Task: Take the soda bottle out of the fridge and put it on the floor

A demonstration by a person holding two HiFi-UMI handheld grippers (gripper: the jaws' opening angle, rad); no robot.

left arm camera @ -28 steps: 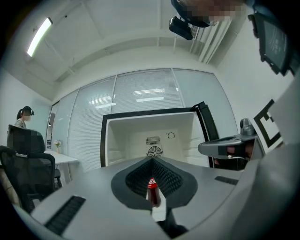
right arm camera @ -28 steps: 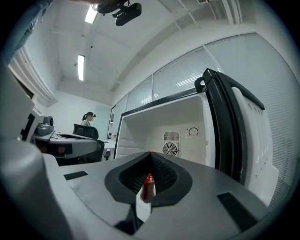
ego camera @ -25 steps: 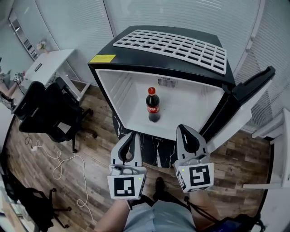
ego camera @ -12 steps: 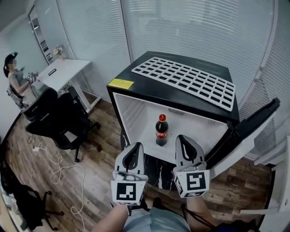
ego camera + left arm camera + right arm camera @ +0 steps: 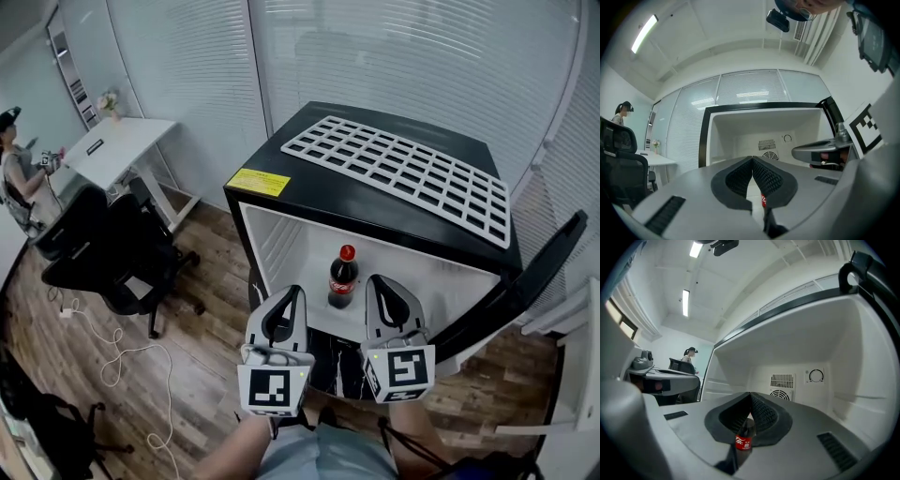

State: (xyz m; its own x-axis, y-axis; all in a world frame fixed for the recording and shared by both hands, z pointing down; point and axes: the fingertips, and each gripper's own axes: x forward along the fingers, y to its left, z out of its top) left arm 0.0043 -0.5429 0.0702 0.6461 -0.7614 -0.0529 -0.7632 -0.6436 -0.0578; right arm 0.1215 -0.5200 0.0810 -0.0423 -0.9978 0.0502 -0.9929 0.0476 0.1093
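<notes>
left gripper [image 5: 291, 296]: i see its smooth grey shells drawn together at the tip, the ribbed black pads meeting, nothing between them.
right gripper [image 5: 380, 283]: closed and empty too, its ribbed pads touching.
soda bottle [image 5: 342, 277]: dark cola with a red cap and red label, upright on the fridge's white bottom, near the middle, beyond and between my two grippers, untouched.
fridge [image 5: 375, 208]: boxy, with a glossy black shell and a smooth white liner.
back wall: a slotted vent [image 5: 782, 380] and a round dial [image 5: 816, 376].
door [image 5: 525, 281]: swung open at the right.
rack [image 5: 403, 173]: a white grid lying flat on the fridge top.
floor [image 5: 206, 319]: wood-grain planks.
</notes>
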